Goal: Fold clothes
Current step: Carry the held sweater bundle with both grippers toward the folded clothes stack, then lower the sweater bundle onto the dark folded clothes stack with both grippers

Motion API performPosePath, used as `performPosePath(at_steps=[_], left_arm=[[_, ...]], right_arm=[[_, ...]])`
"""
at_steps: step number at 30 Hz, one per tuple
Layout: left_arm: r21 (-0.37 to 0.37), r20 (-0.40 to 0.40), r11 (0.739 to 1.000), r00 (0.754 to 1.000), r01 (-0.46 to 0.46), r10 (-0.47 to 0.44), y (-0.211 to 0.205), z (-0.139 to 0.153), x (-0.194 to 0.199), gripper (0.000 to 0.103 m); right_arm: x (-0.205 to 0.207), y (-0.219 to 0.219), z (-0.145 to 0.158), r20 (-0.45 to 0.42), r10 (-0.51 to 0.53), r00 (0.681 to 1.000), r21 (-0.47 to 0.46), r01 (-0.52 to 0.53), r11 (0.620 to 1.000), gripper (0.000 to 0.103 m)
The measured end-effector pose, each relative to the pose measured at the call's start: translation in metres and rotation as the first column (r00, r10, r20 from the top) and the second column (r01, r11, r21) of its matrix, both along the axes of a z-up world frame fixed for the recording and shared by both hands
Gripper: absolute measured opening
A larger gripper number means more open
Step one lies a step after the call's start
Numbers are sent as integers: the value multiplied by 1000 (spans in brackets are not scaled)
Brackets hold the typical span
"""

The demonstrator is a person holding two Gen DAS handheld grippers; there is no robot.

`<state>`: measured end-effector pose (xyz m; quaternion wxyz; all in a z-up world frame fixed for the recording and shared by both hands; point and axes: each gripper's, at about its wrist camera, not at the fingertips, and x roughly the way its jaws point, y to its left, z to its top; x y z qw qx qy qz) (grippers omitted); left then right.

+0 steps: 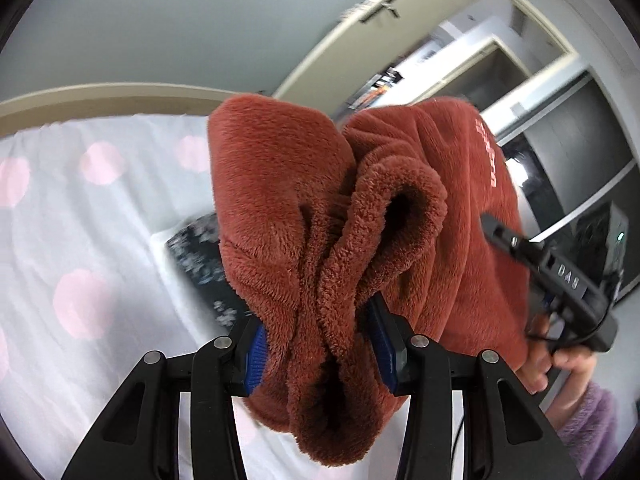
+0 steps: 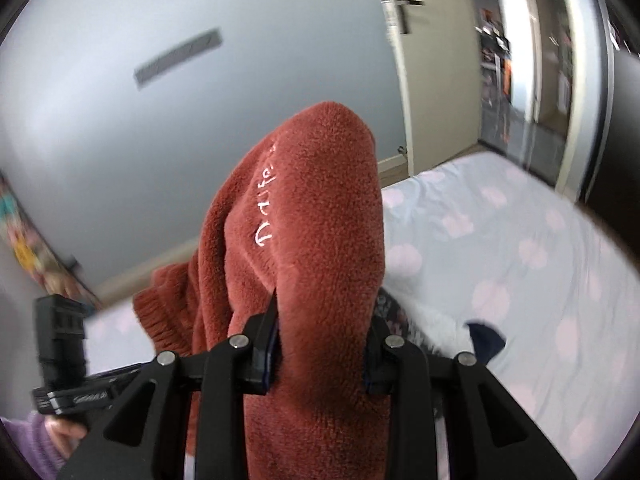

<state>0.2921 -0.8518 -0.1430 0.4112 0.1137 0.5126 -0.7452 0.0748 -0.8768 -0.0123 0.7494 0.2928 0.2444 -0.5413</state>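
Above a pink-dotted bedsheet [image 1: 80,240], left gripper [image 1: 320,344] and right gripper [image 2: 320,356] each pinch a bunched rust fleece garment [image 1: 320,208].

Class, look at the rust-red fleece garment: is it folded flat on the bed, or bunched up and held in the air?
Bunched and held up. The fleece garment hangs in thick folds clamped by the left gripper and right gripper, above the bed.

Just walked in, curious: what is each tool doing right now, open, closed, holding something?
Left tool: closed on a bunched fold of the rust fleece garment.
Right tool: closed on the same garment.
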Motion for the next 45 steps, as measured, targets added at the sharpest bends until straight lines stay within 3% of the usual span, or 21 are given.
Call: performPosePath(at_steps=[5,7,11,13,16,22,26,32,33,34,35,37,42,45], left_arm=[[45,19,996,997,-76,75,1,-26,10,46],[71,26,994,996,-89,87,0,-38,13,46],[96,26,991,995,-98,96,-1,-54,20,46],[107,7,990,996,-90,90,-4,-56,21,46],[122,8,988,996,-91,91,-9,-56,22,46],[142,0,987,997,-75,76,-17,-62,31,46],[148,-2,986,997,-74,76,-15,-54,32,46],[154,-18,985,997,-73,77,-15,-51,35,46],[157,-33,985,996,-75,81,-16,-52,36,46],[156,-58,985,994,-77,87,-16,-51,38,46],[151,-85,985,992,-77,91,-14,-49,39,46],[141,-138,987,985,-80,99,-14,-44,40,45],[166,-290,985,952,-53,100,-15,-45,37,43],[192,-273,979,955,-66,118,-12,-59,33,42]], right_arm=[[31,-21,-20,-82,-19,996,7,20,1000,33],[40,-25,-26,-120,-43,992,7,44,999,41],[19,-17,0,-86,-191,978,-97,183,978,57],[-6,-7,11,-41,-229,972,-95,225,970,58],[-24,10,7,-116,-245,963,-71,238,969,58],[-70,57,-58,-193,-261,946,74,279,957,58],[-81,64,-103,-218,-248,944,148,283,948,58],[-92,45,-141,-114,-317,942,186,334,924,58],[-91,42,-141,-81,-323,943,182,333,925,55],[-89,38,-138,-69,-330,942,171,337,926,37],[-87,33,-135,-67,-336,939,156,343,926,26],[-80,25,-121,-107,-350,931,102,361,927,16],[-80,3,-69,-160,-413,897,-49,410,911,12],[-90,-8,-84,-148,-434,889,8,440,898,12]])
